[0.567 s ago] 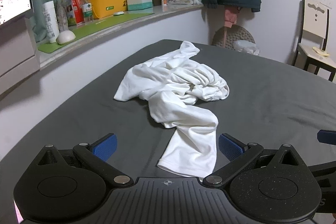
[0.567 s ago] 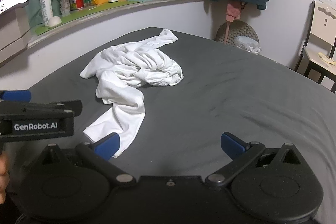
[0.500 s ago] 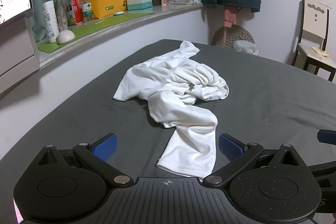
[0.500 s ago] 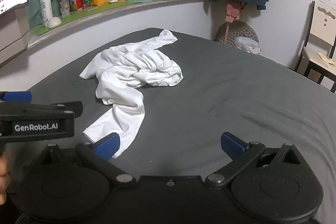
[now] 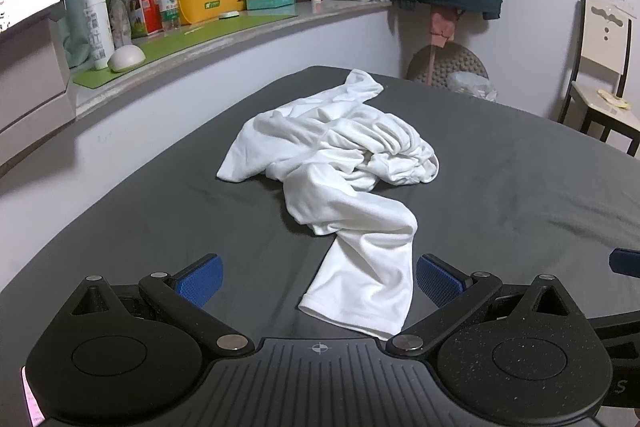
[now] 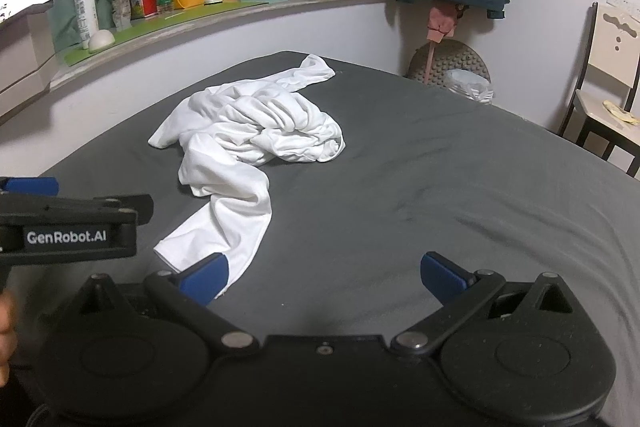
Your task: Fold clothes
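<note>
Right now the white garment (image 5: 340,187) lies crumpled mid-bed (image 5: 520,187), one long end trailing toward me. It looks light, limp and slippery — I'd pinch that near hem. Left gripper (image 5: 318,277) straddles it, fingers spread; right gripper (image 6: 324,277) also gapes, empty.

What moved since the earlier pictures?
Almost nothing. Both tongs, left and right, hang open above the bed as before, holding nothing. The white shirt lies crumpled in the same spot, untouched.
</note>
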`<move>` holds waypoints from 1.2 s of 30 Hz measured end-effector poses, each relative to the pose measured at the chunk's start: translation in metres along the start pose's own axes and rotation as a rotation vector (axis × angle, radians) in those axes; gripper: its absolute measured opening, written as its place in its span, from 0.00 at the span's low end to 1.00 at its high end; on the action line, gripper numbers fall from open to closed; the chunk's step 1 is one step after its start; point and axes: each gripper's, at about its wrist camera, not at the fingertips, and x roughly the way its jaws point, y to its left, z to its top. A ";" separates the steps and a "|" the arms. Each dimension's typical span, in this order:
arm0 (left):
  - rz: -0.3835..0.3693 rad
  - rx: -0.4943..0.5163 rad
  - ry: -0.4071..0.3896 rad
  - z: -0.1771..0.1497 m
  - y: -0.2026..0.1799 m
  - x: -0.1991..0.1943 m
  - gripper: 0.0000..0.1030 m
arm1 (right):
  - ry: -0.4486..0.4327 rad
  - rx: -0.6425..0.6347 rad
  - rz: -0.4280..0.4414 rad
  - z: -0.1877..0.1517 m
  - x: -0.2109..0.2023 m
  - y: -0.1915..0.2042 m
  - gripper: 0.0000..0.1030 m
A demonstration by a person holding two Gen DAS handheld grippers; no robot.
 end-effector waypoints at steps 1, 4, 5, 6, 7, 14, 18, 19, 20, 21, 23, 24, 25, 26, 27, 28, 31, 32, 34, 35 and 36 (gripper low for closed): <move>0.000 -0.001 0.001 0.000 0.000 0.001 1.00 | -0.001 0.000 0.000 0.000 -0.001 0.000 1.00; -0.001 -0.003 0.003 0.000 0.000 0.002 1.00 | 0.000 0.003 0.003 0.000 0.000 -0.002 1.00; -0.002 -0.004 0.004 0.000 0.000 0.003 1.00 | 0.000 0.004 0.004 0.000 0.000 -0.002 1.00; -0.003 -0.006 0.004 -0.001 0.000 0.003 1.00 | 0.001 0.004 0.004 0.000 0.000 -0.003 1.00; -0.004 -0.007 0.005 -0.001 0.001 0.003 1.00 | 0.001 0.004 0.004 -0.001 0.000 -0.003 1.00; -0.006 -0.009 0.012 -0.001 0.000 0.004 1.00 | 0.004 0.004 0.004 -0.002 0.002 -0.002 1.00; -0.010 -0.009 0.019 -0.002 0.000 0.005 1.00 | 0.005 0.005 0.005 -0.002 0.002 -0.002 1.00; -0.010 -0.010 0.019 -0.002 0.000 0.005 1.00 | 0.006 0.006 0.005 -0.002 0.002 -0.002 1.00; -0.011 -0.010 0.019 -0.002 0.000 0.005 1.00 | 0.007 0.007 0.005 -0.002 0.002 -0.003 1.00; -0.011 -0.011 0.020 -0.002 0.000 0.005 1.00 | 0.007 0.008 0.005 -0.002 0.002 -0.003 1.00; -0.012 -0.012 0.022 -0.003 0.000 0.006 1.00 | 0.008 0.010 0.005 -0.002 0.002 -0.003 1.00; -0.012 -0.013 0.024 -0.003 0.000 0.006 1.00 | 0.009 0.011 0.005 -0.002 0.002 -0.003 1.00; -0.011 -0.013 0.025 -0.003 0.000 0.006 1.00 | 0.010 0.012 0.005 -0.002 0.003 -0.004 1.00; -0.011 -0.014 0.027 -0.002 0.000 0.006 1.00 | 0.011 0.014 0.006 -0.002 0.003 -0.004 1.00; -0.010 -0.015 0.028 -0.002 0.000 0.007 1.00 | 0.012 0.016 0.006 -0.002 0.003 -0.004 1.00; -0.010 -0.016 0.028 -0.003 0.000 0.007 1.00 | 0.012 0.017 0.007 -0.002 0.003 -0.005 1.00; -0.010 -0.016 0.029 -0.003 0.000 0.007 1.00 | 0.012 0.018 0.007 -0.002 0.003 -0.005 1.00; -0.009 -0.015 0.030 -0.003 0.000 0.007 1.00 | 0.012 0.018 0.007 -0.003 0.003 -0.005 1.00; -0.009 -0.015 0.030 -0.003 -0.001 0.007 1.00 | 0.013 0.018 0.007 -0.003 0.003 -0.005 1.00; -0.008 -0.015 0.031 -0.003 -0.001 0.007 1.00 | 0.013 0.018 0.008 -0.003 0.003 -0.006 1.00; -0.008 -0.015 0.031 -0.003 -0.001 0.007 1.00 | 0.013 0.018 0.009 -0.003 0.003 -0.006 1.00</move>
